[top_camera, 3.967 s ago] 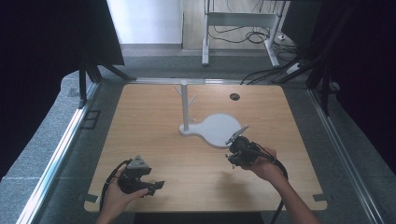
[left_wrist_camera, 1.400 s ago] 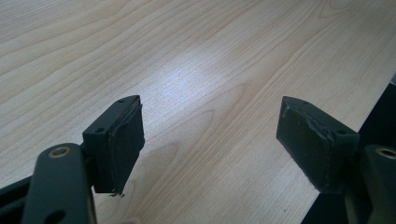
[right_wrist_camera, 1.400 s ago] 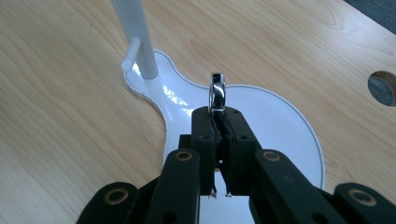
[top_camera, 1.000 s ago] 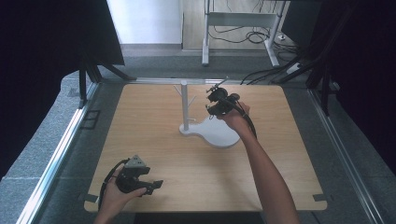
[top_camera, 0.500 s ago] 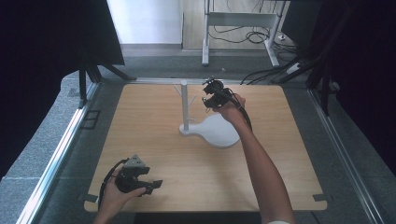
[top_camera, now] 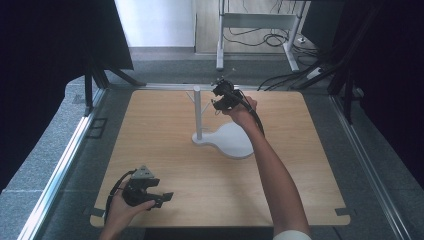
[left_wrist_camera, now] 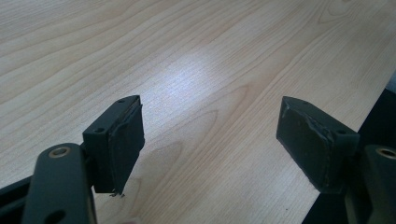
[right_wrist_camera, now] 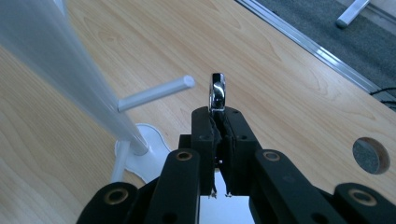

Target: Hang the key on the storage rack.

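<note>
A white stand has an upright pole (top_camera: 198,112) with short side pegs and a flat white base (top_camera: 232,142) at the table's middle. My right gripper (top_camera: 218,97) hovers just right of the pole's top, at arm's length. In the right gripper view its jaws (right_wrist_camera: 218,116) are shut on a small shiny metal piece (right_wrist_camera: 217,93), seen edge-on, which sticks up above the tips. A white peg (right_wrist_camera: 154,93) points toward it, a little to its left. My left gripper (top_camera: 164,198) rests near the front left edge, open (left_wrist_camera: 210,135) over bare wood.
The wooden table (top_camera: 310,165) has a round hole (right_wrist_camera: 371,155) near its far right edge. Metal rails (top_camera: 55,175) run along its sides. A desk frame and cables (top_camera: 260,35) lie on the floor beyond the far edge.
My right gripper has moved from the front right of the white base up and away to the top of the pole, still gripping the metal piece. The left gripper has stayed put.
</note>
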`<control>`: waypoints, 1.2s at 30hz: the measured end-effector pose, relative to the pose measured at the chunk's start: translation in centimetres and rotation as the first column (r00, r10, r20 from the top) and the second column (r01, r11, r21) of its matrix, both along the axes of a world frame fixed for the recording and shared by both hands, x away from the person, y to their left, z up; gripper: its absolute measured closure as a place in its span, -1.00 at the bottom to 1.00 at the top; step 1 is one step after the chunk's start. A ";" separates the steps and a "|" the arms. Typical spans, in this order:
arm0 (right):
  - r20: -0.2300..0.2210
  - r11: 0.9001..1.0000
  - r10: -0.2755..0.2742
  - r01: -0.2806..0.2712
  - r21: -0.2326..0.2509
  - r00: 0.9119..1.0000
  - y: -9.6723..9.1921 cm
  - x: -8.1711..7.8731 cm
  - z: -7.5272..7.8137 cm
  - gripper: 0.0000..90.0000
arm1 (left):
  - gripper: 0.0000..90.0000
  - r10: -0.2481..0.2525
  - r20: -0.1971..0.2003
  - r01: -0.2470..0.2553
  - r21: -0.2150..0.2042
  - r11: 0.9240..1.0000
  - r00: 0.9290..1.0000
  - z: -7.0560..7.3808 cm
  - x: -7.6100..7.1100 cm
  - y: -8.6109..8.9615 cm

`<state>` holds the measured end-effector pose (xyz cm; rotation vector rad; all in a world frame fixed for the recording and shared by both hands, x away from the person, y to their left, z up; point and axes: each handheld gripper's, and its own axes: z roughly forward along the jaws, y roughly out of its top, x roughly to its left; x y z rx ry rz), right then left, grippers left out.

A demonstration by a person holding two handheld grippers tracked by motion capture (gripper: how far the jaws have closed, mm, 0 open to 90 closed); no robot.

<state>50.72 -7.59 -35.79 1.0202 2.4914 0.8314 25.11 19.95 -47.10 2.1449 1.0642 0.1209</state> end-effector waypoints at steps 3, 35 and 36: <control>0.004 1.000 0.002 -0.002 0.001 1.000 0.3 0.0 -0.1 0.88 | -0.47 0.001 0.001 -0.001 -0.001 1.000 1.000 0.0 0.0 0.0; 0.004 0.998 0.066 -0.066 -0.002 0.998 1.8 -1.7 -1.2 0.74 | -0.47 -0.007 0.000 0.007 0.011 1.000 1.000 0.0 0.0 -0.3; 0.004 0.997 0.072 -0.072 0.002 0.997 1.7 -1.8 -1.2 0.72 | -0.47 -0.007 0.000 0.007 0.010 1.000 1.000 0.0 0.0 -0.3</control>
